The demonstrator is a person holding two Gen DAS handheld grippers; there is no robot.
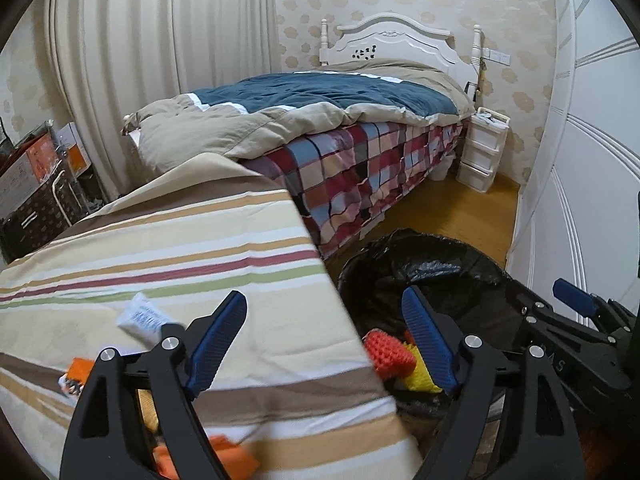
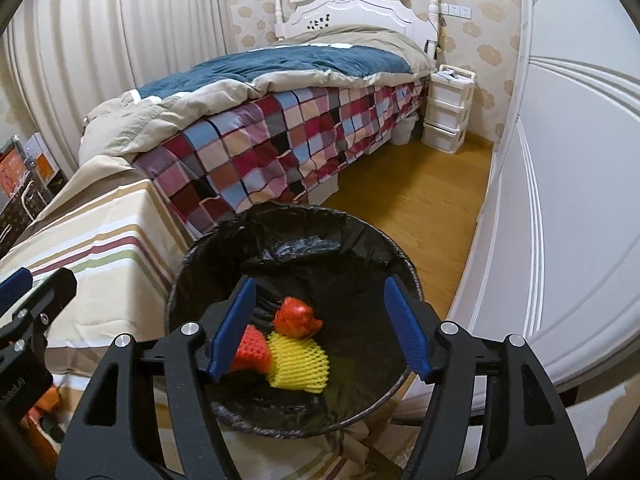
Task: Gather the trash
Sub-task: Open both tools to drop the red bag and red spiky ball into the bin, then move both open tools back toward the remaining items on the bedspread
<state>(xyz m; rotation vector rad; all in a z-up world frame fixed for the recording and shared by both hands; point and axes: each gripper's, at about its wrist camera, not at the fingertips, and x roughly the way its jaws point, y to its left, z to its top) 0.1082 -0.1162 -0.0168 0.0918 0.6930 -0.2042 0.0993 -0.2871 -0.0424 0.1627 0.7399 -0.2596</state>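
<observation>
A bin with a black liner [image 2: 360,240] stands beside the striped cloth surface [image 1: 180,248]; its liner also shows in the left wrist view [image 1: 420,264]. Inside lie a yellow foam net [image 2: 298,364], a red foam net [image 2: 252,348] and a red wrapper [image 2: 298,316]. My right gripper [image 2: 324,332] is open and empty above the bin. My left gripper [image 1: 324,344] is open and empty over the cloth's edge. On the cloth lie a white tube [image 1: 140,316], an orange packet [image 1: 78,372] and orange pieces [image 1: 224,456].
A bed with a checked cover [image 2: 280,140] stands behind. A white drawer unit [image 2: 448,108] is at its head. White wardrobe doors [image 2: 560,200] run along the right. Boxes [image 1: 36,172] stand at the far left. Wooden floor [image 2: 420,200] lies between bed and wardrobe.
</observation>
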